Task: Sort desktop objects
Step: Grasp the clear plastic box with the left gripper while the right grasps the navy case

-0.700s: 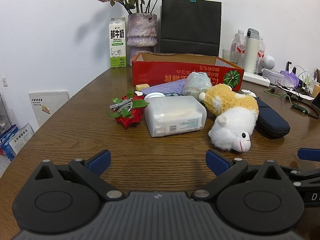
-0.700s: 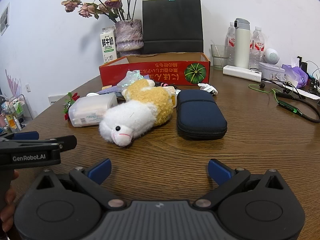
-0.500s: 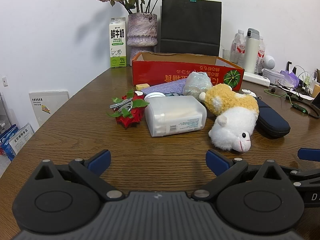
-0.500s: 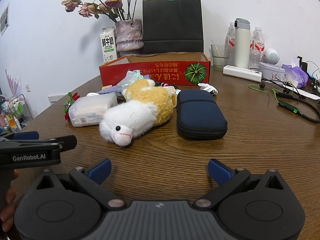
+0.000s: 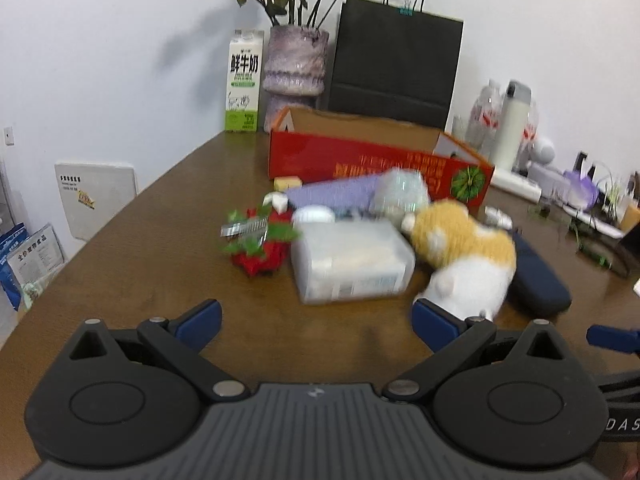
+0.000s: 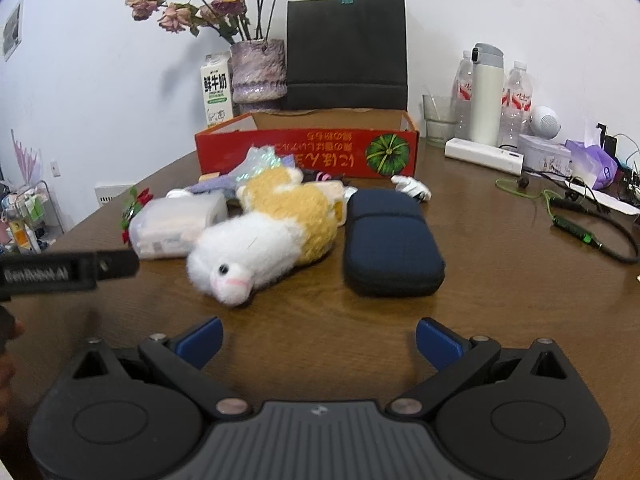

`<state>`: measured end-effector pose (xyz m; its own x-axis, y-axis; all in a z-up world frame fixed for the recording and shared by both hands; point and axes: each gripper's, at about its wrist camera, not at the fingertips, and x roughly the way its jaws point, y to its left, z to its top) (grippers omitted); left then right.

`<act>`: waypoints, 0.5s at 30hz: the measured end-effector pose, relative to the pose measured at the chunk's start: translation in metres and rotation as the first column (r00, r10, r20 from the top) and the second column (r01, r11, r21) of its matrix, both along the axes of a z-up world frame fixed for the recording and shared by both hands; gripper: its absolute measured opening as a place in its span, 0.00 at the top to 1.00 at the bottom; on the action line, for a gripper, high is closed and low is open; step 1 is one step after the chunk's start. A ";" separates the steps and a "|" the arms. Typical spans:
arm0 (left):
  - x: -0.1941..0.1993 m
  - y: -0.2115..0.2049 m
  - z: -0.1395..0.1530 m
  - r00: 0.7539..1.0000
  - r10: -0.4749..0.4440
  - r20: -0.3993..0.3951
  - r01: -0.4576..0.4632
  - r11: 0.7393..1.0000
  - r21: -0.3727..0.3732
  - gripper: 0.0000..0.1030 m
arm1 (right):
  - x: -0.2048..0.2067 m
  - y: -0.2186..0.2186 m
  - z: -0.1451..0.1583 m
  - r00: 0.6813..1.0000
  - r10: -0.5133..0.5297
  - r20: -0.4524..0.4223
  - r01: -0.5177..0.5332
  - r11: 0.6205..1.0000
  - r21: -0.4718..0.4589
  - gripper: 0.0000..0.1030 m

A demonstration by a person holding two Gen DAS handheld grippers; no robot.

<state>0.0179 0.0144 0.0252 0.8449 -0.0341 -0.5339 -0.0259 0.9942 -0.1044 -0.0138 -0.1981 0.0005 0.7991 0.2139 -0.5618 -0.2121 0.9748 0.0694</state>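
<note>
Both tools hung low over the near edge of the table (image 6: 500, 280), and neither carried anything. The left gripper (image 5: 316, 318) had its 2 blue-tipped fingers spread wide, and so did the right gripper (image 6: 318, 340). Spread like that, they looked set for a first grab rather than a carry.

Just ahead sat the clutter to be sorted. The plush toy (image 6: 260, 236) lay on its side with its white face toward the right gripper, which made it the nearest easy target on that side. The clear plastic box (image 5: 352, 260) lay touching it, almost centred in the left gripper's view. A dark blue zip case (image 6: 390, 240) lay flat just beside the plush on the other side. A red artificial flower (image 5: 262, 252) with a metal clip on it rested beside the box. Behind those, a purple cloth (image 5: 332, 196) and a crinkly clear packet (image 5: 400, 194) were bunched against the red cardboard box (image 6: 308, 152).

That open box stood behind the pile, mouth up, probably as the bin for the sorted items. Farther back, a milk carton (image 5: 243, 80), a flower vase (image 5: 294, 68) and a black paper bag (image 6: 346, 52) lined the wall, well clear of the work.
</note>
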 end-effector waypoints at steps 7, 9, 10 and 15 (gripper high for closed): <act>0.045 -0.020 0.015 0.998 0.006 -0.066 -0.005 1.000 0.015 0.00 | 0.038 -0.013 0.015 1.000 -0.031 0.002 0.031 0.995 -0.093 0.00; 0.060 -0.030 0.013 0.996 0.006 -0.093 -0.003 0.999 0.033 0.00 | 0.052 -0.018 0.016 0.999 -0.045 -0.001 0.045 0.993 -0.109 0.00; 0.067 -0.035 0.011 0.994 0.012 -0.109 -0.007 0.999 0.044 0.00 | 0.058 -0.020 0.016 0.999 -0.051 -0.006 0.050 0.992 -0.115 0.00; 0.093 -0.049 -0.002 0.984 0.046 -0.171 -0.032 0.996 0.085 0.00 | 0.101 -0.026 0.008 0.997 -0.037 -0.075 0.027 0.991 -0.132 0.00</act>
